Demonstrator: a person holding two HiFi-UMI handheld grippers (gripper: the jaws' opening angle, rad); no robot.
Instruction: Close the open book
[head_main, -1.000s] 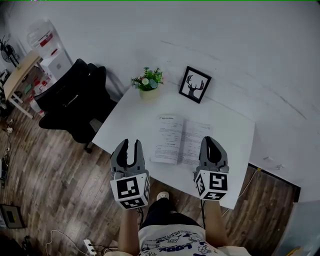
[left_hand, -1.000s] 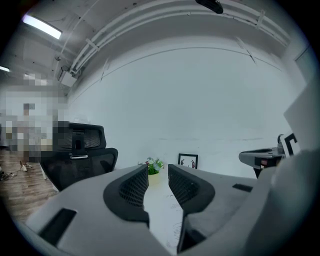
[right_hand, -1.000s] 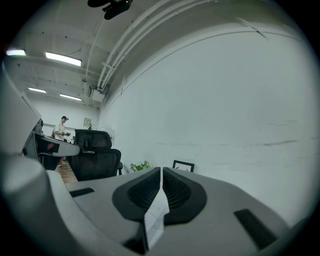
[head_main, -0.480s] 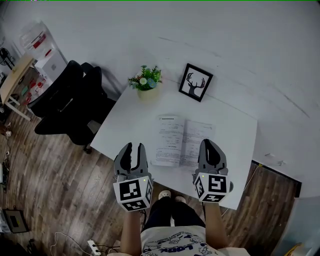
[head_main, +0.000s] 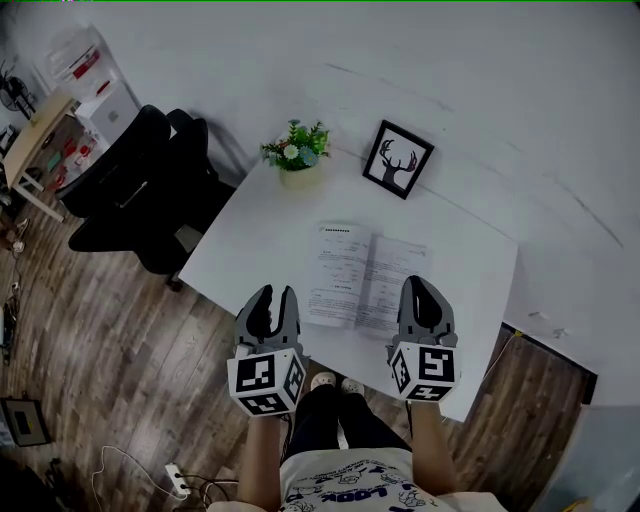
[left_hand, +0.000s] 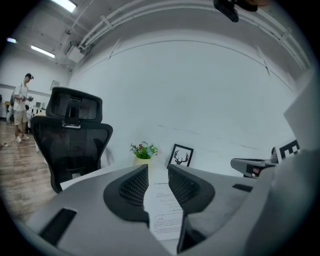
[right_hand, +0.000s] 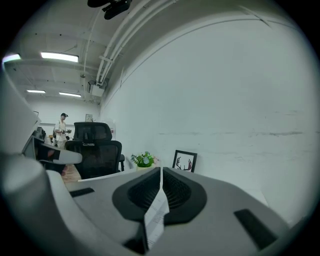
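One open book (head_main: 365, 278), two claws (head_main: 276, 295) (head_main: 420, 285)

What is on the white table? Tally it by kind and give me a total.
open book: 1
potted plant: 1
framed deer picture: 1
Total on the table: 3

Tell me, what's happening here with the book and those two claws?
A person at a white desk holds a claw-like gripper in each hand. An open book lies flat on the desk, not yet closed. The left gripper, jaws apart and empty, hangs just left of the book; the right gripper, jaws together, is over the right page's near edge. Neither seems to grip it.
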